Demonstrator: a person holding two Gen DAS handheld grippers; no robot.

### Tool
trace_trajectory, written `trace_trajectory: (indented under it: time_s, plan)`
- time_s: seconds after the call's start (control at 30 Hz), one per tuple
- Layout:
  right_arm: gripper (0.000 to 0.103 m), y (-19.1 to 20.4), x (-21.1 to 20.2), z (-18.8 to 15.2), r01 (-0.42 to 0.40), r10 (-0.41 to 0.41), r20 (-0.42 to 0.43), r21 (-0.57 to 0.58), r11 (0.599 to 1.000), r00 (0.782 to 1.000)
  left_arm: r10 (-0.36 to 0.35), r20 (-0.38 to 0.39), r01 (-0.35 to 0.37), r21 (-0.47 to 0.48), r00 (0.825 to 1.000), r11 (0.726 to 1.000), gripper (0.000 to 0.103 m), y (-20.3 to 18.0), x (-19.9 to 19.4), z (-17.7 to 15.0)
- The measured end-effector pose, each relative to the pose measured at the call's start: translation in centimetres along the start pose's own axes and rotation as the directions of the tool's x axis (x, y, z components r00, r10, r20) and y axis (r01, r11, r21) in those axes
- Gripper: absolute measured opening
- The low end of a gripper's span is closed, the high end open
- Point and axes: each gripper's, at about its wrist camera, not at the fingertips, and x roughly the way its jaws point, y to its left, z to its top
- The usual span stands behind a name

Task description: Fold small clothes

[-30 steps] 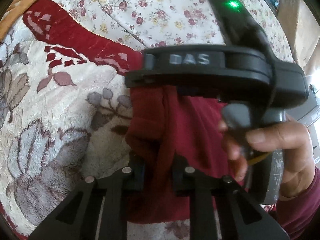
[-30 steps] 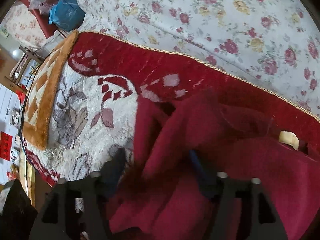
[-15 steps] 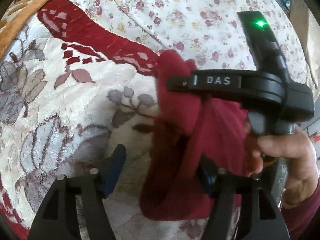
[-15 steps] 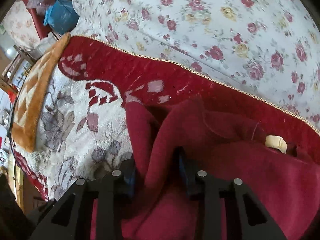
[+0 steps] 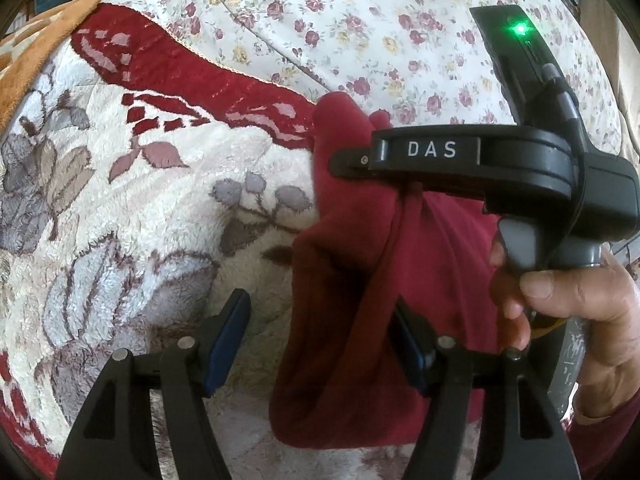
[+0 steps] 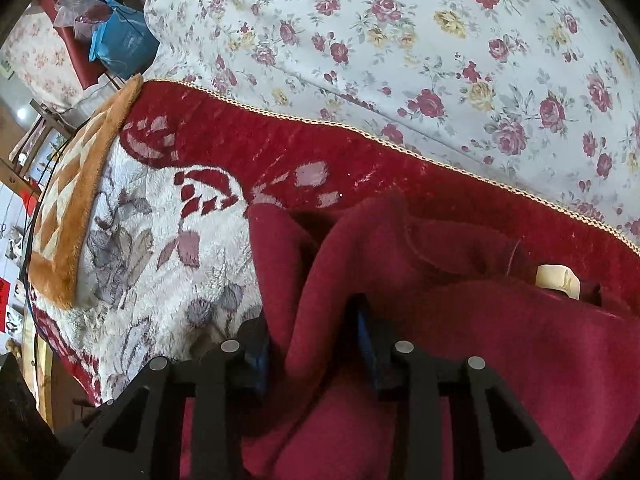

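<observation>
A dark red fleece garment (image 5: 352, 280) hangs bunched over the blanket. My right gripper (image 5: 352, 160), held by a hand (image 5: 576, 312), pinches its upper fold. In the right wrist view the right gripper (image 6: 314, 354) is shut on a raised fold of the garment (image 6: 460, 320), with red cloth filling the gap between its blue pads. A white label (image 6: 558, 280) shows at the right. My left gripper (image 5: 320, 340) stands open below. The cloth hangs against its right pad (image 5: 408, 348), while its left pad (image 5: 228, 332) is free over the blanket.
The garment lies on a cream fleece blanket (image 5: 120, 220) with grey leaves and a red border (image 6: 280, 152). Beyond it is a rose-print sheet (image 6: 440, 40). An orange patterned blanket (image 6: 72, 208) sits at the left, with a blue bag (image 6: 124, 46) and furniture past the bed's edge.
The left gripper, earlier shut on the garment, has opened and let it go. The right gripper, earlier open around the fold, has shut on it. Nothing differs over the last half second.
</observation>
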Motion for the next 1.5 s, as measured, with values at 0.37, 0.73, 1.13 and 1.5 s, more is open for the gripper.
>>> trace_trajectory:
  time_s: [0.37,0.73,1.13,1.5]
  plan:
    - [0.025,0.4,-3.2,-0.7,0.006,-0.004,0.048,-0.042,0.999,0.999,-0.078,-0.011,0.078,0.090,0.997,0.993,0.014,-3.1,-0.9,-0.1]
    - [0.024,-4.3,-10.8,-1.9,-0.033,0.035,0.141,-0.014,0.999,0.989,-0.200,0.023,0.194,0.155,0.980,0.969,0.013,-8.9,-3.4,0.1]
    - [0.021,-14.3,-16.6,-5.3,0.066,-0.077,0.166,0.071,0.995,0.983,-0.261,-0.081,0.273,0.293,0.962,0.916,0.013,-21.1,-1.0,-1.3]
    - [0.021,-23.2,-15.1,-10.0,0.175,-0.200,0.103,0.212,0.961,0.974,-0.280,-0.229,0.349,0.367,0.932,0.862,0.020,-28.9,4.9,-4.5]
